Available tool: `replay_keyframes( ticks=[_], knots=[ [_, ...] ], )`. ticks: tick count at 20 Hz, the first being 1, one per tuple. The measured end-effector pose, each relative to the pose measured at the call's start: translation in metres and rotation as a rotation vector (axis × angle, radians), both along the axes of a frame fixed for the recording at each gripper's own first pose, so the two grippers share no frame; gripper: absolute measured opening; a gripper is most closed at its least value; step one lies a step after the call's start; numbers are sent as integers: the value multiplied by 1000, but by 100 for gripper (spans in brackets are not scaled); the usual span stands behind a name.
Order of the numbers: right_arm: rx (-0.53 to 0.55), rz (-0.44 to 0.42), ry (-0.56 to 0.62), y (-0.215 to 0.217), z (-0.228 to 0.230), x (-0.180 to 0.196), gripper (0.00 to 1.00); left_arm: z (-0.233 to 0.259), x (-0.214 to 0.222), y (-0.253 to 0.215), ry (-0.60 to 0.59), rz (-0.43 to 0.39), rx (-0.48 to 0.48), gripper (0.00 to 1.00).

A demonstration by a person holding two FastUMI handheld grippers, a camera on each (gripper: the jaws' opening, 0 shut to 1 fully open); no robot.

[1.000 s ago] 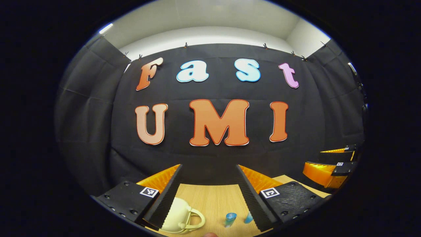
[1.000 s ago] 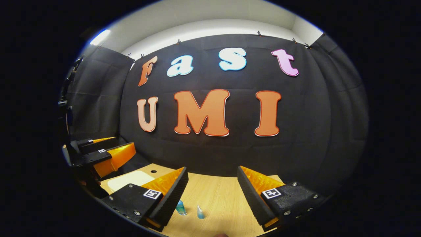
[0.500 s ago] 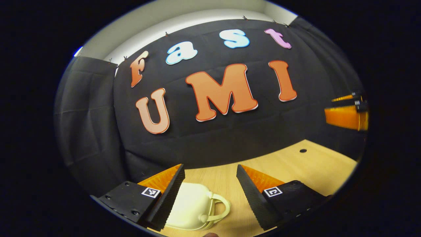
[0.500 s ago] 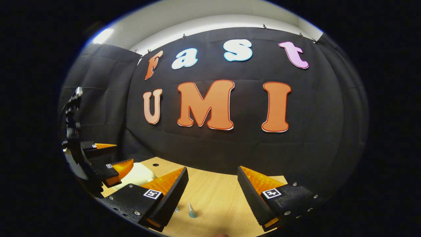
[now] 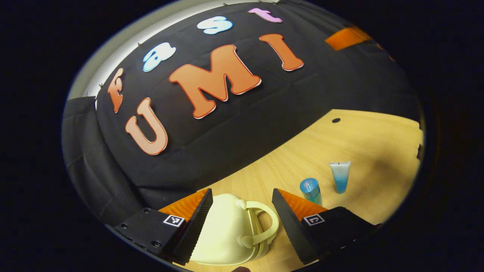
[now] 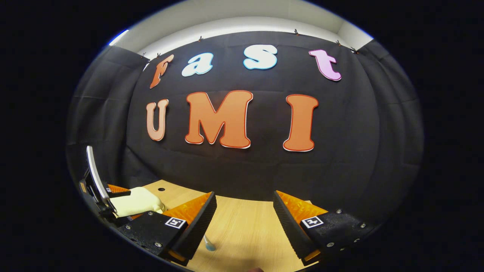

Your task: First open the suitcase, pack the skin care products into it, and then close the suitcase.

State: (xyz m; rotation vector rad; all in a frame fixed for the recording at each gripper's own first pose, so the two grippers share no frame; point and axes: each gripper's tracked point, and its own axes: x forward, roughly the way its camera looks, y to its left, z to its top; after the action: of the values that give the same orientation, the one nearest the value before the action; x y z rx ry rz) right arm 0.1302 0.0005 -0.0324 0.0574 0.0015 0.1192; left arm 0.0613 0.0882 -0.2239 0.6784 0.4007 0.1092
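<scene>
Left gripper view: left hand-held gripper (image 5: 242, 211) spread above closed suitcase (image 5: 227, 234); right hand-held gripper (image 6: 244, 215) spread too.

Black cloth (image 6: 355, 151) hangs all the way round the booth, falling in soft folds and creases, and it is pinned along its top edge by small clips (image 6: 296, 31). Side panels of the same cloth (image 6: 100, 102) close in the corners. Above the cloth runs a pale, off-white wall (image 6: 234, 24) that curves up toward the ceiling, and a bright strip of light (image 6: 118, 37) glows at the upper left. Below, a light wooden table (image 5: 363, 139) with a fine straight grain butts against the cloth; a small dark round hole (image 5: 335, 120) sits in its surface near the back edge.
</scene>
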Motion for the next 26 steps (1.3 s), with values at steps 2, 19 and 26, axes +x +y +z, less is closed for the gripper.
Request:
replay_keyframes(
  ticks=[2,19,26],
  knots=[
    [-15,-38,12,-5,-4,-2,95,-20,0,4,49,-28,29,97],
    [15,-129,51,-13,-15,-9,95,-131,-11,41,318,-92,320,72],
    [27,-137,51,-9,-15,-6,95,-128,-7,47,317,-97,373,5]
  ],
)
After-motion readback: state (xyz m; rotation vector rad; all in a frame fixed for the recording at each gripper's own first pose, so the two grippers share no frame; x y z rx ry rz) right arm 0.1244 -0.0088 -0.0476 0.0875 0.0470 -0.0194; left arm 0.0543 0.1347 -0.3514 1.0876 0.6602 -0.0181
